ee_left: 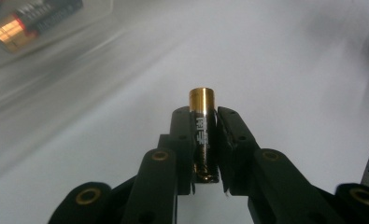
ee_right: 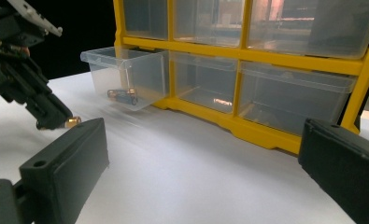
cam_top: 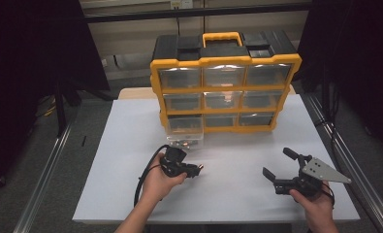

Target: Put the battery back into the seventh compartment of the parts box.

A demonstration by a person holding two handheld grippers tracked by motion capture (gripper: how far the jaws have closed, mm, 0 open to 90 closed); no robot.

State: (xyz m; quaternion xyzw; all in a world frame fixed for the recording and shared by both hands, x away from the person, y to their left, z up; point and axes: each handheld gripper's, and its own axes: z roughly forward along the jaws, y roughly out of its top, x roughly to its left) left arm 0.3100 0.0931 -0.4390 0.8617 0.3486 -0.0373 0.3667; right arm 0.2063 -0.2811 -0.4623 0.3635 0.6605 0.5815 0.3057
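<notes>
The battery [ee_left: 202, 135], clamped in the left claw [ee_left: 204, 144], should stay gripped mid-body while carried from the open drawer [ee_right: 126, 74] at twelve o'clock; the right claw [ee_right: 196, 172] rests apart.

Dim room, bright white table [cam_top: 228, 189]; left gripper view's background motion-blurred.

The organizer [cam_top: 225, 82] stands at 12 o'clock on the table [cam_top: 131, 194], its pulled-out drawer [cam_top: 185, 131] at 11 o'clock holding batteries [ee_right: 122, 95].

Drawer [ee_left: 42, 28] batteries [ee_left: 30, 18] blurred, cut off (top-left corner), count n/a.
</notes>
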